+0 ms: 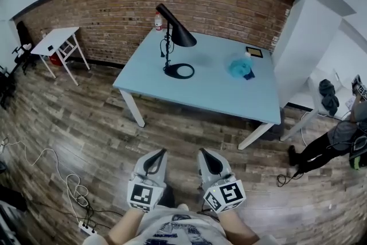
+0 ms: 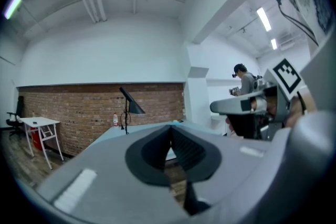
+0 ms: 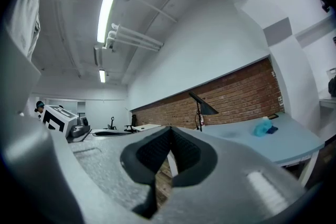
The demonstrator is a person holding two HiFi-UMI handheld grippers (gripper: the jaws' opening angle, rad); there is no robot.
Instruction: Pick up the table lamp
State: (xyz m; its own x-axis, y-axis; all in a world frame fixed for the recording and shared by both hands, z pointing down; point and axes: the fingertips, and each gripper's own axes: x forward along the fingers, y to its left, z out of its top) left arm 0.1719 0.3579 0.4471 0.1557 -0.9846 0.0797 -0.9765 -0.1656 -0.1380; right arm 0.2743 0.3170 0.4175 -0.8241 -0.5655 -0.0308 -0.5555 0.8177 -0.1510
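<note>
**Lamp** (image 1: 175,43): black, with a cone shade tilting down to the right, a thin stem and a ring base. It is standing upright on the left half of the worktop (image 1: 218,92), near the far edge. A cord is hanging along the stem; where it is running to cannot be made out.

**Worktop**: pale blue with white legs. Only the two near legs are showing; the far ones are being hidden under the top.

**Bottle** (image 1: 158,21): red-capped, standing at the far edge just behind the lamp. Its label is too small to read.

**Blue object** (image 1: 239,67): translucent, sitting on the right half, well apart from the lamp. Its kind is too blurred to tell. A darker blue piece is touching its right side.

**Frame** (image 1: 254,52): small, dark and flat, lying near the far right corner.

**Left gripper** (image 1: 155,156): being held low over the floor (image 1: 86,123), well short of the worktop. Its jaws are lying together with nothing between them.

**Right gripper** (image 1: 207,156): being held just beside the left, with its jaws likewise pressing together on nothing. Both forearms are being cut off by the bottom edge.

**White table** (image 1: 57,43): standing at the left against the brick wall (image 1: 114,3).

**Cables** (image 1: 69,186) and **power strip** (image 1: 87,228): trailing across the floor at lower left.

**Person** (image 1: 335,137): standing at the right edge, partly cut off
</note>
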